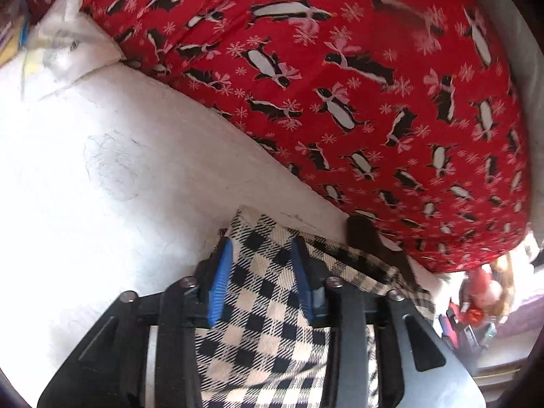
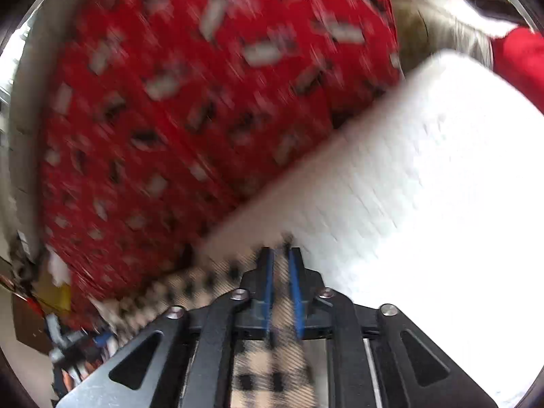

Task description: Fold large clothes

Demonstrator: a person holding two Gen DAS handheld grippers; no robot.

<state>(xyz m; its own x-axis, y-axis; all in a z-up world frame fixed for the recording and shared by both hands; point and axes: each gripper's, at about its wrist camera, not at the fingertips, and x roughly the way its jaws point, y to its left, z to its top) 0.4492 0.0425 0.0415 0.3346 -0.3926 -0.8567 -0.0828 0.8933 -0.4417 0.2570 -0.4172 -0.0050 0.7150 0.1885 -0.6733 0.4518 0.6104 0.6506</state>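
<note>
Checked cloth (image 1: 268, 292), cream with black squares in a woven plaid, lies on a white worktop (image 1: 102, 176) that is overexposed in both views. In the left wrist view its corner reaches just past the tips of the left gripper (image 1: 261, 251), and one narrow edge of the cloth trails off to the right toward the red fabric. Its long axis cannot be told, since most of it is hidden under the grippers.

The left gripper's blue fingers (image 1: 221, 272) stand spread, one on each side of the cloth's corner, with the cloth running between them; whether they press on it I cannot tell.

In the right wrist view, which is blurred, the same checked cloth passes under the right gripper (image 2: 281, 255) and a strip of it runs away to the left along the edge of the red fabric. The right fingers (image 2: 268, 272) stand slightly apart with cloth between them; contact is too blurred to judge.

Red fabric printed with penguins (image 1: 340, 85), bows and snowflakes lies beyond the cloth, covering the far part of the worktop. Crumpled white paper or plastic (image 1: 68, 44) sits at its left end.
</note>
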